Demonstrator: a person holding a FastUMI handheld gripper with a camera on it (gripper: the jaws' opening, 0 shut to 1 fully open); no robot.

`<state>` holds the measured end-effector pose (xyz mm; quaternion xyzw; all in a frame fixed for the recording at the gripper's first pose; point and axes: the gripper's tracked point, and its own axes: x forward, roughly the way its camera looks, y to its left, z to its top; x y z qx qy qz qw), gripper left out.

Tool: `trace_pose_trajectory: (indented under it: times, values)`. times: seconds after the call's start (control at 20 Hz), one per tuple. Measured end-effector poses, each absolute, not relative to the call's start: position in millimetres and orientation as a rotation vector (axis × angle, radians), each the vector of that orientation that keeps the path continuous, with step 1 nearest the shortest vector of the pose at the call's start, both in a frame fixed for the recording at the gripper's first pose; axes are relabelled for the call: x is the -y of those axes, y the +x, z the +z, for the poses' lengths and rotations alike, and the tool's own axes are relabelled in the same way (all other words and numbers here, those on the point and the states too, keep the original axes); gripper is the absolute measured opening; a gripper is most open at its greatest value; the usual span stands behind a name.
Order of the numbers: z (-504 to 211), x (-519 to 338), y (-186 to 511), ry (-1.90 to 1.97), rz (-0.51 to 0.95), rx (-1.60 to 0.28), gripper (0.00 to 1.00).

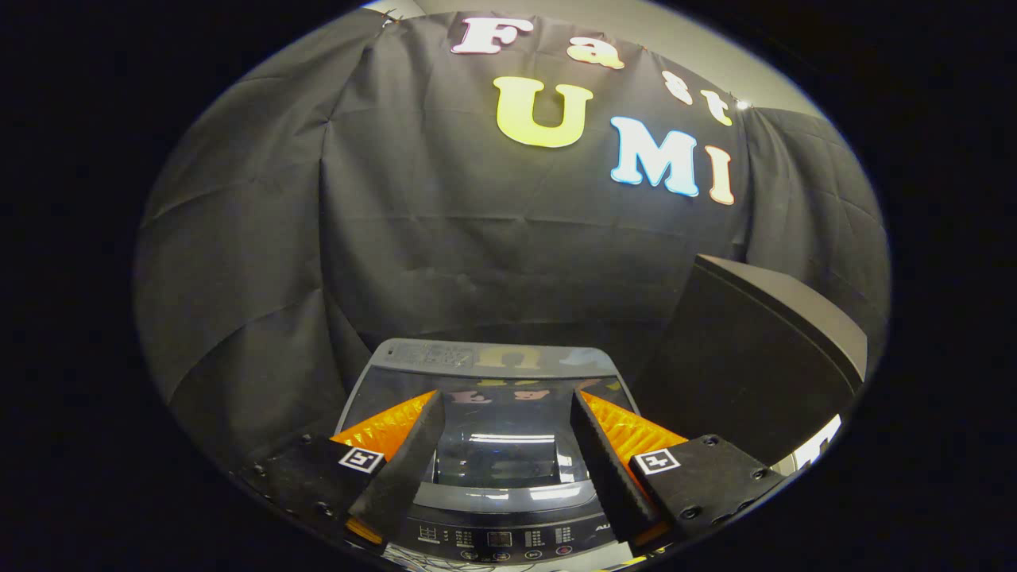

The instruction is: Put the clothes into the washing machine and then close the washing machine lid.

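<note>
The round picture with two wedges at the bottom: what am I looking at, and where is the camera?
The camera rides on a hand-held claw that a person carries; it looks forward along the claw's two fingers, the wedges you see. They stand apart, open, and hold nothing. Below and between them is a top-loading washer seen from above: its glass lid lies flat, closed, with a panel of buttons on the near edge. Beyond the right finger stands a dark box. Black cloth hangs behind as the booth's wall. I see no clothes here.
</note>
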<state>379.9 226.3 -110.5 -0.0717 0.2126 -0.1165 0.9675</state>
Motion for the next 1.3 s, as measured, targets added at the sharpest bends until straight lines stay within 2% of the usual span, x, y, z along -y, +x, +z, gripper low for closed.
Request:
trace_pose_trajectory:
  times: [0.75,1.3]
  values:
    - [19,-204,252,-0.147,-0.182,-0.184,0.98]
    - [74,-185,147,-0.135,-0.131,-0.044,0.98]
